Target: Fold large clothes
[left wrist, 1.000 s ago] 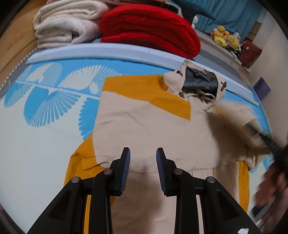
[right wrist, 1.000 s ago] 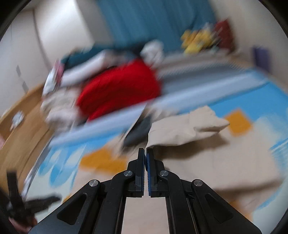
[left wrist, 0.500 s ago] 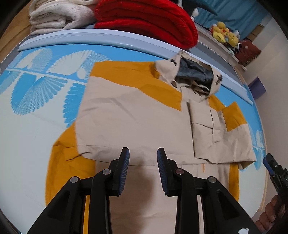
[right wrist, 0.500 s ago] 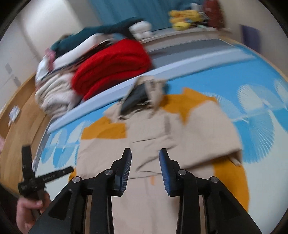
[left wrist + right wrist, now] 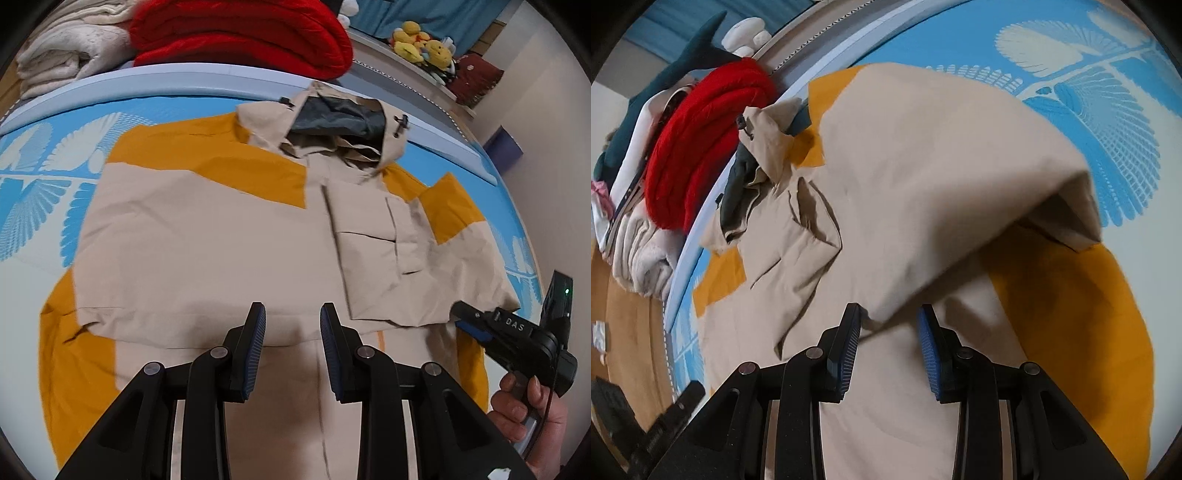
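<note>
Beyond jacket — red blanket; cream blanket; plush toys

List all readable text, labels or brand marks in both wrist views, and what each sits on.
"DAS" – white letters on the black body of the right gripper, seen in the left wrist view.
No other text is readable. The jacket, the red knit, the patterned bed cover and the plush toys show no legible print. The right wrist view has none.
</note>
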A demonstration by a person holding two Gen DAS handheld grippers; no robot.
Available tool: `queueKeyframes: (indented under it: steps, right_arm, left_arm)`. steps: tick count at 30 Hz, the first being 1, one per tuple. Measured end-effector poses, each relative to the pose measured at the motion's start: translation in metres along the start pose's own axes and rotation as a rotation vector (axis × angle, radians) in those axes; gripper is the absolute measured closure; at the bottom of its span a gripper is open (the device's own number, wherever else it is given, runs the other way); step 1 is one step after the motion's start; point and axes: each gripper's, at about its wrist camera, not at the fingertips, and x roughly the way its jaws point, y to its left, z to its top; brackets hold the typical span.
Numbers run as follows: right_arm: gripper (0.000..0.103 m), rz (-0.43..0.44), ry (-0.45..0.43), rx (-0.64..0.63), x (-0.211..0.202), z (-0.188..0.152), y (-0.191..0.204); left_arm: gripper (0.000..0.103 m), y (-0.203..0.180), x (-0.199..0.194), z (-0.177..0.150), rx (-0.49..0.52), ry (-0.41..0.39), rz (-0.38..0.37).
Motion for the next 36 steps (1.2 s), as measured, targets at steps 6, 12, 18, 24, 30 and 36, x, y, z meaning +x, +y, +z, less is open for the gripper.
queueKeyframes:
  steps: [6,12,18,24,30,36]
  right_arm:
    - [0.100,0.235,-0.011,-0.068,-0.012,-0.008,0.031]
    - [0.100,0.439,0.136,-0.125,-0.007,-0.027,0.064]
    - [0.100,0.018,0.159,0.034,0.018,-0.041,0.018]
    - [0.100,-0.046,0.098,0.177,0.010,-0.035,-0.011]
    - [0.100,-0.059,0.060,0.184,0.002,-0.029,-0.017]
    - [0.100,-0.034,0.063,0.175,0.007,-0.023,-0.014]
  left_arm:
    - [0.077,-0.008,0.001,0.001,0.055,-0.032,0.007]
    - [0.074,-0.014,0.008,0.003,0.101,-0.037,-0.007]
    - [0.069,-0.019,0.031,-0.001,0.146,-0.005,0.037]
    - [0.067,-0.044,0.043,-0.006,0.221,-0.023,-0.014]
    - [0.057,-0.082,0.071,-0.026,0.342,0.014,-0.079]
    - [0.074,-0.070,0.096,-0.030,0.313,0.029,0.087]
